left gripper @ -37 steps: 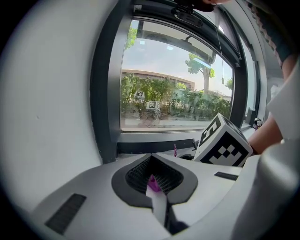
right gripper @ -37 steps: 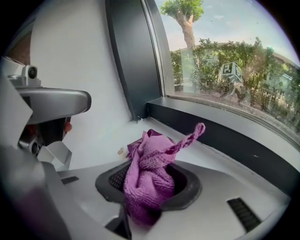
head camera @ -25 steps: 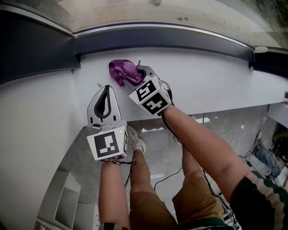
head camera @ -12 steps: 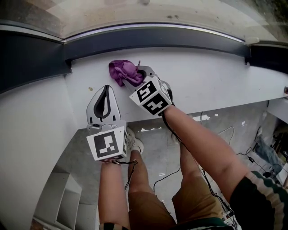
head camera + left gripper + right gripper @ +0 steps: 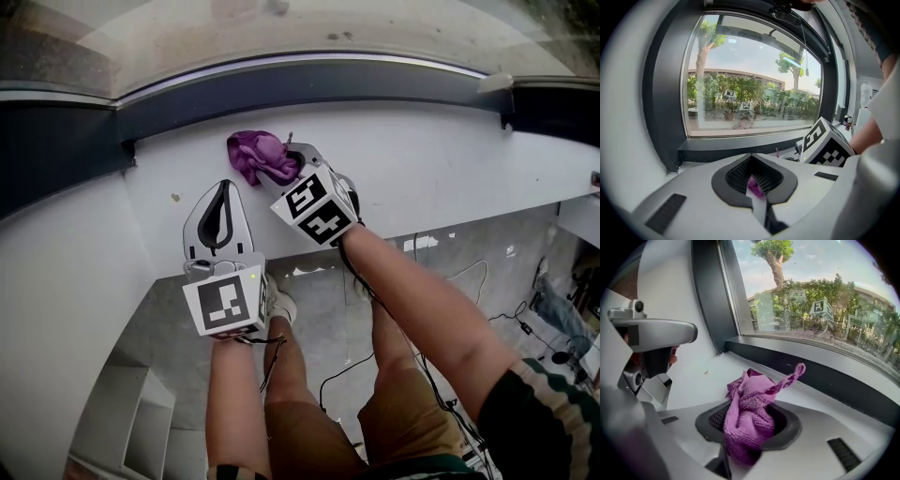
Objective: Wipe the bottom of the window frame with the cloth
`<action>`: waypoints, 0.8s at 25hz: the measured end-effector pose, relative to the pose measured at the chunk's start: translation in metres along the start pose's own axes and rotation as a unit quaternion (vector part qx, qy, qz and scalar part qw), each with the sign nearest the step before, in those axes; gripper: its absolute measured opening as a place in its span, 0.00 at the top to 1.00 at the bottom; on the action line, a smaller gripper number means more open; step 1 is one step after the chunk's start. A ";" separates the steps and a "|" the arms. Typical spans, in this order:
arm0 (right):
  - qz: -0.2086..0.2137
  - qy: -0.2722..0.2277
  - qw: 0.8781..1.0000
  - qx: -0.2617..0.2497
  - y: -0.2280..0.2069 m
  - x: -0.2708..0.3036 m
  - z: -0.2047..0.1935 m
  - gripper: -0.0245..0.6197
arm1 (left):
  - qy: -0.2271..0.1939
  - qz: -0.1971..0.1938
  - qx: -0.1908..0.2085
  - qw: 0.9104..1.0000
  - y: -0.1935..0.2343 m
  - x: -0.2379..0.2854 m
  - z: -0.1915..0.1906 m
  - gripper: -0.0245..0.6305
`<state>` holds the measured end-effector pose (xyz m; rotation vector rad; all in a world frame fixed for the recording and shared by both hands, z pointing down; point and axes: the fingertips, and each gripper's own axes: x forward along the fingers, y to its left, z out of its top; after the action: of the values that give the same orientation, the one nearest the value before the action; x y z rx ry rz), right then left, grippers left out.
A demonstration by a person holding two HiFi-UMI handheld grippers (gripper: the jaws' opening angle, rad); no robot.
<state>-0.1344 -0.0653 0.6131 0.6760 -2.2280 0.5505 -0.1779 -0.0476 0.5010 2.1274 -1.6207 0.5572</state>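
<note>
The right gripper [image 5: 286, 167] is clenching the purple cloth [image 5: 261, 155]: in the right gripper view its jaws are pinching the bunched fabric at the middle, with a wad bulging up above them and one thin corner sticking out toward the window. In the head view the cloth is sitting on the white sill [image 5: 450, 164], at about 11 o'clock from that gripper's marker cube. The dark bottom rail of the window frame [image 5: 309, 82] is running across at 12 o'clock from it. The cloth is lying near the rail, but a strip of bare sill is showing between them, so it does not appear to be touching the frame.

The left gripper [image 5: 222, 192] is lying at about 7 o'clock from the cloth, pointing toward the window with its jaws pressed together. It is taking no part in the hold. The left gripper view is showing a small purple fleck [image 5: 754, 184] in the opening between its pads, and I cannot tell what it is.

As for progress, the cloth is grasped and brought up close to the frame, so the fetching part is looking finished. The wiping itself is harder to judge. The rail is showing no clear difference between cleaned and uncleaned stretches, and a small dark speck [image 5: 174, 197] is sitting on the sill at 8 o'clock from the cloth. My reading is that most or all of the wiping is remaining: the cloth is needing to be pushed up to 12 o'clock onto the rail and drawn along its length.
</note>
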 end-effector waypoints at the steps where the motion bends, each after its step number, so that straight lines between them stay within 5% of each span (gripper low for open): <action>1: 0.000 -0.002 1.000 0.002 -0.002 -0.002 -0.001 0.73 | 0.000 -0.002 0.000 1.000 -0.003 0.002 0.001 0.95; 20: -0.027 0.003 0.999 0.018 -0.053 -0.044 -0.041 0.73 | 0.009 -0.031 0.016 0.999 -0.062 0.025 0.005 0.95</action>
<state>-0.0550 -0.0699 0.6161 0.7485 -2.1919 0.5656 -0.1111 -0.0557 0.5057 2.1804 -1.5405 0.5845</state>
